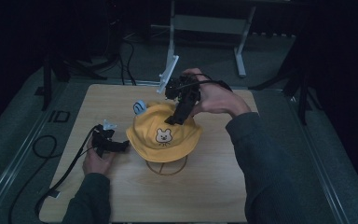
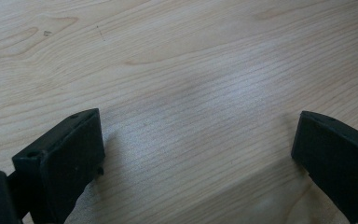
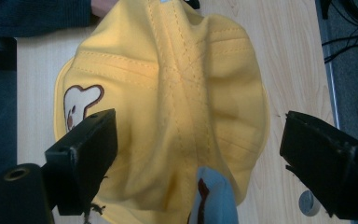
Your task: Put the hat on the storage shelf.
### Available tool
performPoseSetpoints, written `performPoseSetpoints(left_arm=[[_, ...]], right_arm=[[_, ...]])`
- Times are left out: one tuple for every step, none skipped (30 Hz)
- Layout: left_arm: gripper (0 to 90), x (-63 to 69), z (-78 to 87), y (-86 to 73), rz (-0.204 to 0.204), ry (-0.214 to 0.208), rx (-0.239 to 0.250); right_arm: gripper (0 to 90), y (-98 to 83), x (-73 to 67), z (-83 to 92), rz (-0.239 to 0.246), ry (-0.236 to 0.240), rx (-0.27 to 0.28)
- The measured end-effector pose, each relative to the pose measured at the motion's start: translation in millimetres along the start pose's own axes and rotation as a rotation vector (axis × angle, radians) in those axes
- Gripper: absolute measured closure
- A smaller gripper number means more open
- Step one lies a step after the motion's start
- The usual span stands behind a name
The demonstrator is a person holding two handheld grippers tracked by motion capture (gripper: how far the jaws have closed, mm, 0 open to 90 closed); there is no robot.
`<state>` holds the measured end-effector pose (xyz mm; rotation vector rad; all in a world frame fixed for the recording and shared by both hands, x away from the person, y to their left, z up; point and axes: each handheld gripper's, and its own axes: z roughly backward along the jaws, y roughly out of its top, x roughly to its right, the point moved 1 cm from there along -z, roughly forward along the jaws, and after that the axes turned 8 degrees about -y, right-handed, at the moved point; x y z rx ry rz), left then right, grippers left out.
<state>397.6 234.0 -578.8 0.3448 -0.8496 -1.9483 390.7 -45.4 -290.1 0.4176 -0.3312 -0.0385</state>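
- Now the wooden surface (image 1: 205, 186) carries a yellow hat (image 1: 164, 131) that sits on a wire stand (image 1: 167, 167).
- Soft cloth, stitched seams, a bear face on the front, a small blue ear (image 1: 140, 107).
- The right gripper (image 1: 181, 112) hangs over the crown, jaws spread wide, grasping nothing.
- The left gripper (image 1: 117, 145) lies just beside the brim, jaws also wide over bare wood.

The left claw (image 1: 121, 145), held low in the person's left hand (image 1: 98, 161), lies level with jaws spread wide. The right claw (image 1: 176, 120), gripped by the raised right hand (image 1: 214, 98), slants downward, jaws wide apart.
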Motion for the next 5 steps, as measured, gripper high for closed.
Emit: performPoseSetpoints(left_arm=[[2.2, 0.1, 0.0, 0.0, 0.001, 0.0, 0.0], [2.2, 0.1, 0.0, 0.0, 0.001, -0.001, 0.0], [2.2, -0.1, 0.1, 0.0, -0.001, 0.0, -0.001], [2.2, -0.1, 0.1, 0.0, -0.001, 0.0, -0.001], [2.2, 0.0, 0.0, 0.0, 0.001, -0.001, 0.0]], right_arm=[[11.0, -0.4, -0.2, 0.8, 0.002, -0.003, 0.001], [10.9, -0.8, -0.4, 2.1, 0.0, -0.007, -0.001], [10.9, -1.2, -0.4, 2.6, 0.002, -0.007, 0.001], [10.8, -2.0, -0.4, 3.4, 0.003, -0.005, -0.001], [10.8, -2.7, -0.4, 4.2, -0.002, -0.011, -0.001]])
